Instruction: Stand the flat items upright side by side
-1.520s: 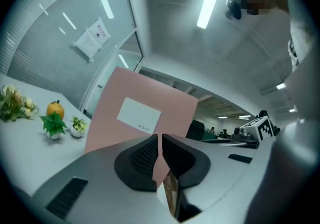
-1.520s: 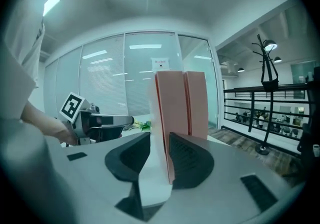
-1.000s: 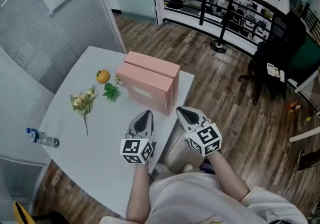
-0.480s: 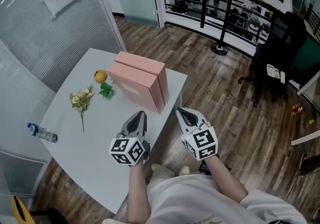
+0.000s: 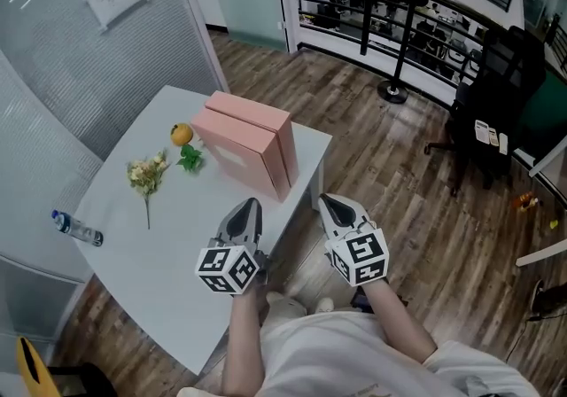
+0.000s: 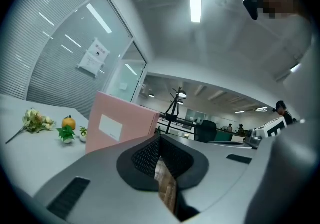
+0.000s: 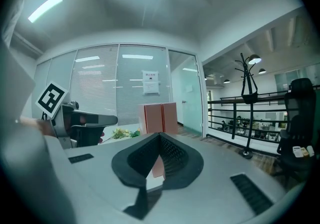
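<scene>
Two flat pink boxes [image 5: 248, 143] stand upright side by side on the white table [image 5: 168, 262], faces touching. The left gripper view shows the nearer pink box [image 6: 121, 127] with a white label; the right gripper view shows both pink boxes [image 7: 159, 117] end on. My left gripper [image 5: 249, 207] hovers over the table's near edge, shut and empty, short of the boxes. My right gripper [image 5: 335, 206] is beyond the table's right edge, over the floor, shut with nothing in it.
A small orange [image 5: 182, 134], a green sprig [image 5: 190, 158] and a dried flower stem [image 5: 145, 178] lie left of the boxes. A water bottle [image 5: 77, 229] lies at the table's left edge. A black office chair [image 5: 496, 112] and railing stand far right.
Both grippers have drawn back from the pink boxes toward the person, and the view has shifted so the table sits farther left. The boxes stay standing.
</scene>
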`<action>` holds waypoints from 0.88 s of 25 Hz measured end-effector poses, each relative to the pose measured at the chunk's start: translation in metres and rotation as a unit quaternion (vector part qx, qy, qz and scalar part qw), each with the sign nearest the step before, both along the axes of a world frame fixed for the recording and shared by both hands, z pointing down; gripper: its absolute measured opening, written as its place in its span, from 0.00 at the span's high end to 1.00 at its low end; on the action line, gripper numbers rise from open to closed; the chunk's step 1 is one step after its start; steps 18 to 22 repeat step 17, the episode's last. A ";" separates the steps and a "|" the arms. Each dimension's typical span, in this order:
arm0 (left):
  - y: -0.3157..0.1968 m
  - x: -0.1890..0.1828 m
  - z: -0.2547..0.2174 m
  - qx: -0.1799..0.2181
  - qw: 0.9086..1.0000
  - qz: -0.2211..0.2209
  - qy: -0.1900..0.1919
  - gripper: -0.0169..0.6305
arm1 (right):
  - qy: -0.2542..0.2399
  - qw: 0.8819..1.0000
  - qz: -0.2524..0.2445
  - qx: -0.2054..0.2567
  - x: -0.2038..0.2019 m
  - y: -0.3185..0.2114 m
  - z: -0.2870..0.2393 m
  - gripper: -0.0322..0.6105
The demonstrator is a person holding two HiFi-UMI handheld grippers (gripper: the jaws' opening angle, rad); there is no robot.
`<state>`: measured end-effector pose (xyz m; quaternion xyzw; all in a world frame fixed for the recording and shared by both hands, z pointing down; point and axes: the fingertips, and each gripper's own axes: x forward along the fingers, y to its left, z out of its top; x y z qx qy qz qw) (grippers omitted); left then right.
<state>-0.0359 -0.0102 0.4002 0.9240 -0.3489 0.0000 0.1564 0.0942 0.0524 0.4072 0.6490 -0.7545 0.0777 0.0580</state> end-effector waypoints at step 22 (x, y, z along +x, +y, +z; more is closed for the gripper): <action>0.005 -0.005 0.007 -0.017 1.000 -0.002 0.026 0.96 | -0.015 1.000 -0.014 0.004 -0.001 0.006 0.005 0.93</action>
